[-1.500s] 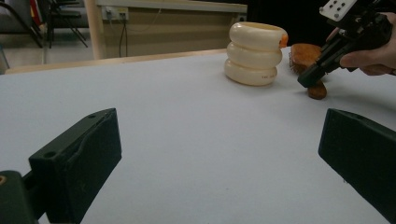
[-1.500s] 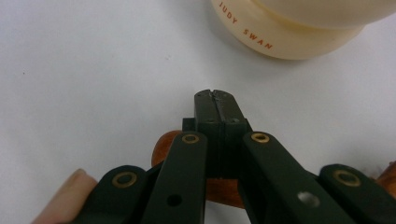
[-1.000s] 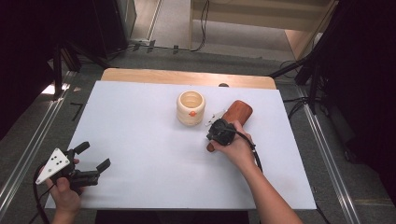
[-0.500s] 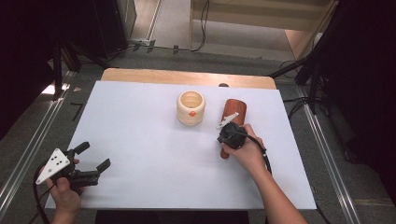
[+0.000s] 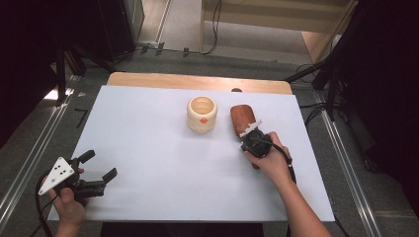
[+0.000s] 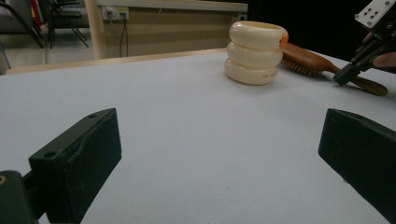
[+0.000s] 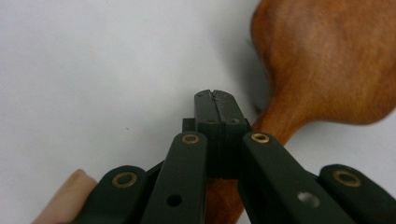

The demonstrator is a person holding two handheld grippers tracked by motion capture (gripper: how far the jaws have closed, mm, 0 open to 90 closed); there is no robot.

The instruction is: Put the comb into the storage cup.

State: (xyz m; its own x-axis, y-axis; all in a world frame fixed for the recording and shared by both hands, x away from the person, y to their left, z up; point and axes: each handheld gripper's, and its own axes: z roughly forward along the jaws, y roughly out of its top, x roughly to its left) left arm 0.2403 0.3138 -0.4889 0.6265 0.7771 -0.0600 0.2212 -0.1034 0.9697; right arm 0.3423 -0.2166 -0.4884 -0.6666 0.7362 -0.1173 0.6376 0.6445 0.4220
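1. Since a second ago the right gripper (image 5: 245, 137) has slid from beside the cream cup (image 5: 201, 114) toward 3 o'clock and now sits over the neck of the wooden hairbrush (image 5: 243, 117); the left gripper (image 5: 94, 170) has kept its place.
2. Left gripper: at 8 o'clock on the white table top (image 5: 148, 148), held low near the front edge. Jaws stand wide apart, nothing between them, seen plainly in the left gripper view.
3. Cream cup: ribbed, upright, at about 12 o'clock from table centre, with an orange mark on its side. Untouched, clear of both grippers.
4. Hairbrush: just beside the cup at 3 o'clock of it, not touching, back up, bristles down, handle trailing toward the person.
5. Right gripper: in the right gripper view its jaws are pressed fully together, tips meeting, empty; the brush neck (image 7: 275, 123) passes under and beside them. Whether the tips touch the wood I cannot tell.
6. Progress, my reading: approach made, no grasp yet. Left to do: open the jaws, take the handle, lift.
7. Room: broad bare surface from 6 to 9 o'clock; the right table edge lies near the brush, and the cup crowds its left side.
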